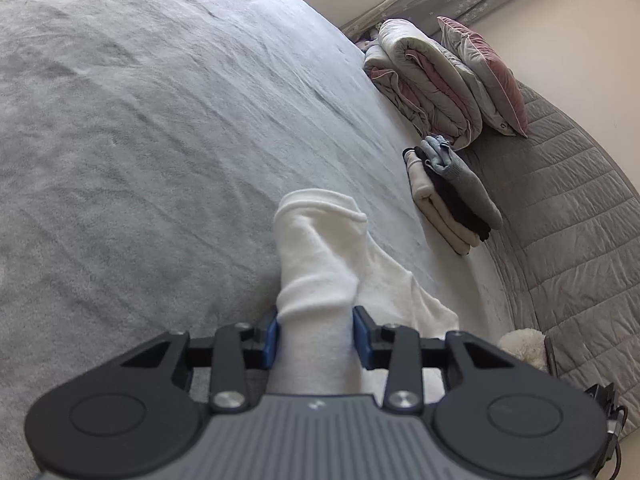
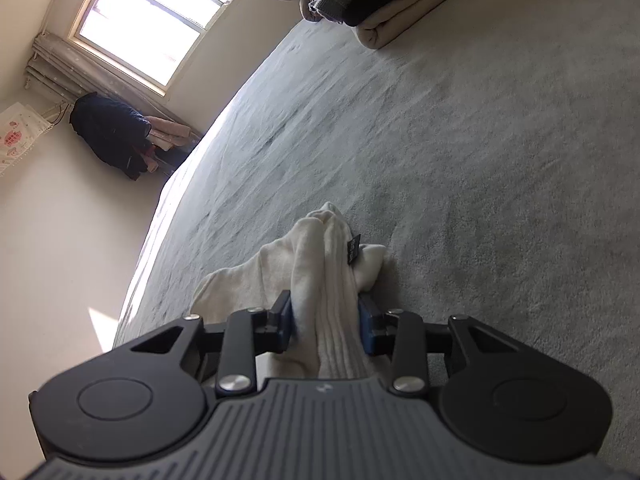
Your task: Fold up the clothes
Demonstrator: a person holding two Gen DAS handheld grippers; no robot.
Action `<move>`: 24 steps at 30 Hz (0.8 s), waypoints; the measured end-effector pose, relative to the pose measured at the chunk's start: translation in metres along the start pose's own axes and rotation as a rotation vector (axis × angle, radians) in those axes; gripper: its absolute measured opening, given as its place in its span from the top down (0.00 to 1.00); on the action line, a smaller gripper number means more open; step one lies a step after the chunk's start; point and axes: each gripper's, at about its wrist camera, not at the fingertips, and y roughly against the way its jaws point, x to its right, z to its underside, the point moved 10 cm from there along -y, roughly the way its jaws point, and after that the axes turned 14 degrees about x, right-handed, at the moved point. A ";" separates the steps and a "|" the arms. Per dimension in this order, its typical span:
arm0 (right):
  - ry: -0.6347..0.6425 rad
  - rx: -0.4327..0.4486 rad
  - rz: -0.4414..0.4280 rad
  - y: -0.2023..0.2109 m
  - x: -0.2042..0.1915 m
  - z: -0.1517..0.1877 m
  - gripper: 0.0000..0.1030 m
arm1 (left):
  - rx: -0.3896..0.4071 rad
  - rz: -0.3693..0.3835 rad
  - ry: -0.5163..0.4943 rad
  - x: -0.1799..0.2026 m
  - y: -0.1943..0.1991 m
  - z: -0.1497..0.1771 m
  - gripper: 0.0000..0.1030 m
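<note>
both my tongs pinch a white garment on the grey bed.

my left gripper (image 1: 316,334) has its blue pads (image 1: 271,338) pressed against a thick bunch of the white garment (image 1: 320,248), jaws only partly closed because the cloth fills the gap; the rest of it trails forward and to the right onto the grey bedspread (image 1: 140,120). my right gripper (image 2: 326,326) squeezes another bunched, ribbed part of the same garment (image 2: 320,272) the same way, and a small dark label (image 2: 354,249) sticks out of the folds just ahead. a stack of folded clothes (image 1: 452,196) lies well apart near the bed's edge, beside a rolled quilt (image 1: 424,80) and a pillow (image 1: 484,72). in the right view a window (image 2: 160,20) glows above a dark jacket (image 2: 110,132) by the wall.
</note>
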 end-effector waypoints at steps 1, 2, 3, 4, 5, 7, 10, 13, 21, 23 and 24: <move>-0.013 -0.001 -0.006 0.001 -0.002 -0.002 0.65 | 0.002 0.004 -0.002 0.003 0.001 -0.002 0.67; -0.024 -0.002 -0.010 0.002 -0.004 -0.004 0.65 | 0.004 0.009 -0.003 0.006 0.003 -0.004 0.67; -0.024 0.002 -0.011 0.005 -0.006 -0.008 0.65 | 0.005 0.013 0.000 0.009 0.003 -0.006 0.68; -0.024 0.006 -0.011 0.008 -0.008 -0.012 0.65 | 0.004 0.017 0.005 0.013 0.003 -0.007 0.68; -0.024 0.010 -0.012 0.011 -0.010 -0.016 0.65 | 0.002 0.021 0.005 0.017 0.003 -0.009 0.68; -0.030 0.020 -0.009 0.016 -0.014 -0.026 0.65 | -0.002 0.029 0.003 0.028 0.001 -0.013 0.68; -0.052 0.043 -0.001 0.015 -0.022 -0.044 0.65 | -0.006 0.035 -0.019 0.051 -0.005 -0.022 0.68; -0.069 0.064 0.003 0.016 -0.025 -0.065 0.65 | -0.009 0.042 -0.039 0.077 -0.014 -0.034 0.68; -0.084 0.126 -0.014 0.013 -0.035 -0.143 0.65 | 0.007 0.087 -0.061 0.156 -0.049 -0.068 0.68; -0.077 0.142 -0.019 0.011 -0.036 -0.164 0.65 | 0.015 0.099 -0.075 0.179 -0.060 -0.077 0.68; -0.076 0.150 -0.020 0.009 -0.036 -0.174 0.65 | 0.018 0.106 -0.080 0.191 -0.066 -0.082 0.68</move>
